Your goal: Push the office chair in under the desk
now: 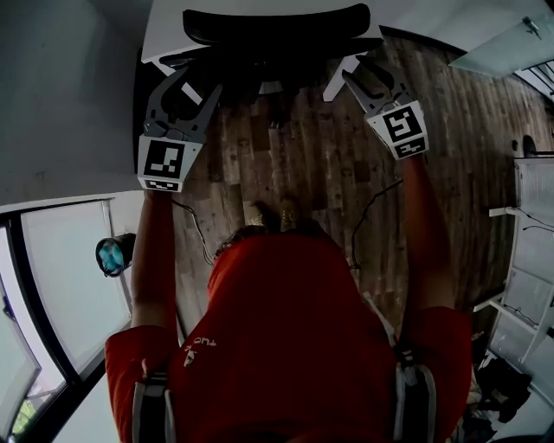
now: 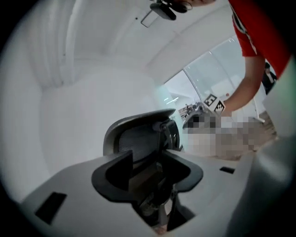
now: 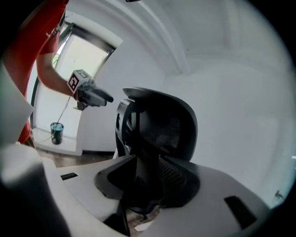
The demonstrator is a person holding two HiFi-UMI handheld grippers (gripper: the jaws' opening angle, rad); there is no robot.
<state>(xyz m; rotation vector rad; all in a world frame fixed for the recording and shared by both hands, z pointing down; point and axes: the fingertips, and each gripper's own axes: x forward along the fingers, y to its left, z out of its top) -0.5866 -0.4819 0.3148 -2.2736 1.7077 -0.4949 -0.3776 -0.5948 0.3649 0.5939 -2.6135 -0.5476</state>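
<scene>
The office chair is at the top middle of the head view. Its black back sits right at the edge of the white counter, and its seat looks tucked away under it. The wooden floor fills the middle of the frame. A person in a red shirt fills the bottom. The left gripper is at the upper left, by the left side of the chair. The right gripper is at the upper right, by the right side. Both grippers are spread apart and are not pinching anything. In each gripper view the chair's backrest shows through the gap between the jaws. It looks a little way past them, and I cannot tell if the tips touch it. So I think the push is almost over, or all done. If the chair still needs to go in more, both grippers should press on the two sides of the back together. The push should be straight and slow, so the chair does not turn or bump the counter. If it is in far enough, the grippers only need to come away.
</scene>
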